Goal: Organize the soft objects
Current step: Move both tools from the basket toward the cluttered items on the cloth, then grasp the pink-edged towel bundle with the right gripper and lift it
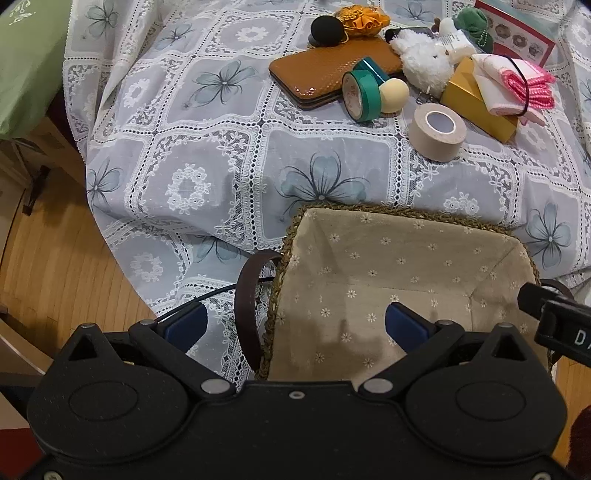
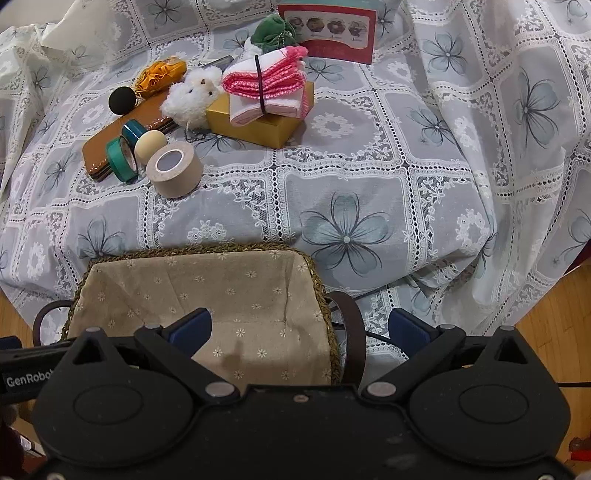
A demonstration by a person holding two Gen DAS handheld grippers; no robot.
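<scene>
A woven basket [image 1: 291, 229] with a beige flowered liner sits at the table's near edge, with nothing in it; it also shows in the right wrist view [image 2: 314, 269]. My left gripper [image 1: 295, 326] is open, straddling the basket's left handle [image 1: 245, 295]. My right gripper [image 2: 299, 330] is open, straddling the right handle [image 2: 354, 332]. Soft things lie far back: a white plush toy [image 1: 424, 61] [image 2: 192, 96], a pink-and-white cloth bundle [image 1: 517, 86] [image 2: 269, 85], an orange scrunchie [image 1: 364, 18] [image 2: 159, 75], a green pouch [image 1: 474, 22] [image 2: 273, 29], a black sponge ball [image 1: 327, 31] [image 2: 122, 99] and a beige sponge [image 1: 393, 94] [image 2: 149, 146].
A brown wallet [image 1: 325, 70] [image 2: 99, 147], green tape rolls [image 1: 364, 90] [image 2: 123, 155], a beige tape roll [image 1: 437, 131] [image 2: 173, 170], a yellow box [image 1: 476, 107] [image 2: 258, 127] and a red card [image 2: 328, 31] lie among them. Wooden floor [image 1: 44, 258] lies beyond the lace tablecloth's [image 2: 351, 206] edge.
</scene>
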